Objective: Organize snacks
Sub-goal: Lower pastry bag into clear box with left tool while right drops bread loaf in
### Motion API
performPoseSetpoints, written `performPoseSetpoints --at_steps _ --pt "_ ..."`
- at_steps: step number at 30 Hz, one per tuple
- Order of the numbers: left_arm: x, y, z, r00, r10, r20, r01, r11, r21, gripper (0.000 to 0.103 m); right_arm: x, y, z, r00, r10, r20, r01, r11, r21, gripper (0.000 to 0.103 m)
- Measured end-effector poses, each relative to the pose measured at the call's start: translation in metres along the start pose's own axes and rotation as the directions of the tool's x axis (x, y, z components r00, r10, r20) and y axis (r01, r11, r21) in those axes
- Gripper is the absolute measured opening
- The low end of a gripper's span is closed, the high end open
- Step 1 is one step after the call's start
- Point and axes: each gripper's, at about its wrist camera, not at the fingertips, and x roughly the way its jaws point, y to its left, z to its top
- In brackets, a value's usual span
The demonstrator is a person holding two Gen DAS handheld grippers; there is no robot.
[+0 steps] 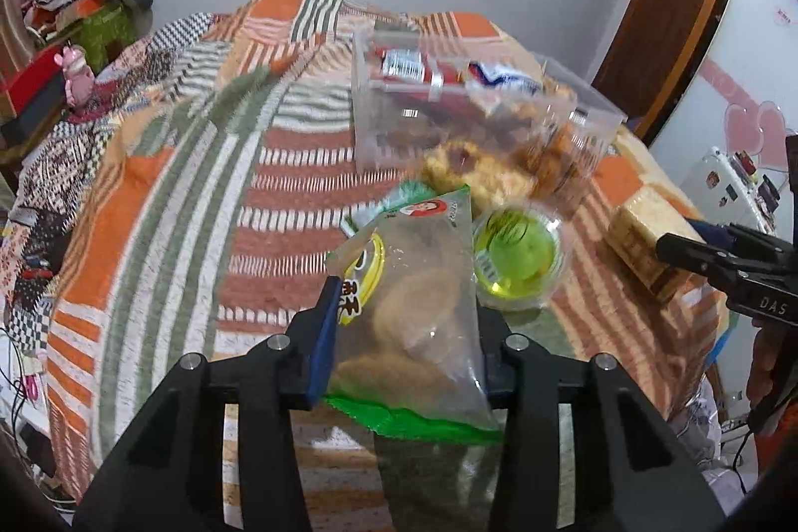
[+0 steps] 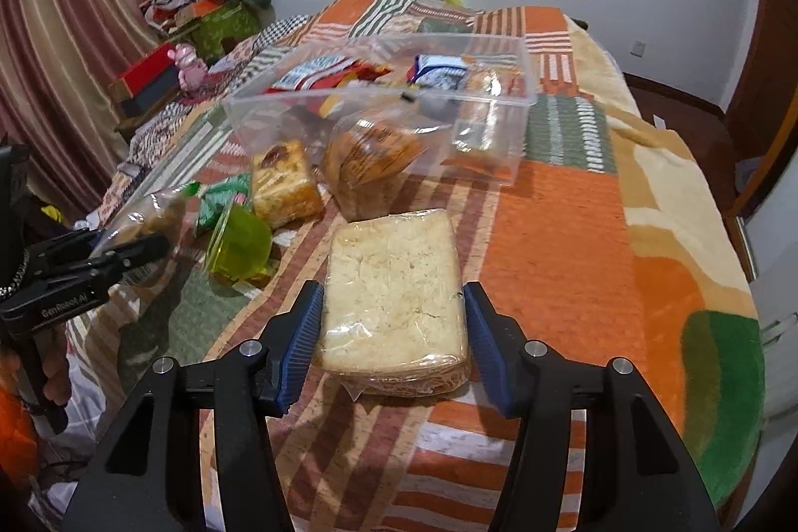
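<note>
Gripping a bag (image 1: 414,307) of round cakes, the left gripper (image 1: 406,332) has its blue pads pressed on the bag's two sides at lower centre of the left view. The bag looks lifted, its green bottom seam hanging below the pads over the blanket (image 1: 164,203). That film is slick and the hold is only on its edges, so it could slide out or swing on the way to the bin (image 1: 379,118), the clear box at upper centre with packets already in it.

In the right view the right gripper (image 2: 391,332) straddles a wrapped block (image 2: 394,292) at centre frame. Its pads sit at the block's sides; whether they squeeze it or just touch I cannot tell. If they only graze the wrap, a lift would leave the block behind or tip it.

A jelly cup (image 1: 516,258) lies on its side just right of the bag, with a cake slice (image 2: 284,183) and a bread bag (image 2: 369,163) crowded before the bin. A low carry could knock the cup rolling. The two grippers are also near each other, so both heading for the bin together risks a clash.
</note>
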Motion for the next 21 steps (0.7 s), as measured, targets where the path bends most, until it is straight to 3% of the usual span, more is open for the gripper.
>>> performPoseSetpoints --at_steps 11,21 --pt "-0.021 -0.018 0.051 0.993 -0.016 0.114 0.012 0.999 0.039 0.043 -0.035 -0.014 0.036 0.989 -0.013 0.149 0.009 1.000 0.023 0.053" --pt "-0.017 -0.033 0.108 0.979 -0.023 0.204 0.007 0.997 0.078 0.043 -0.031 -0.014 0.082 0.970 -0.008 0.241 0.001 1.000 0.028 0.053"
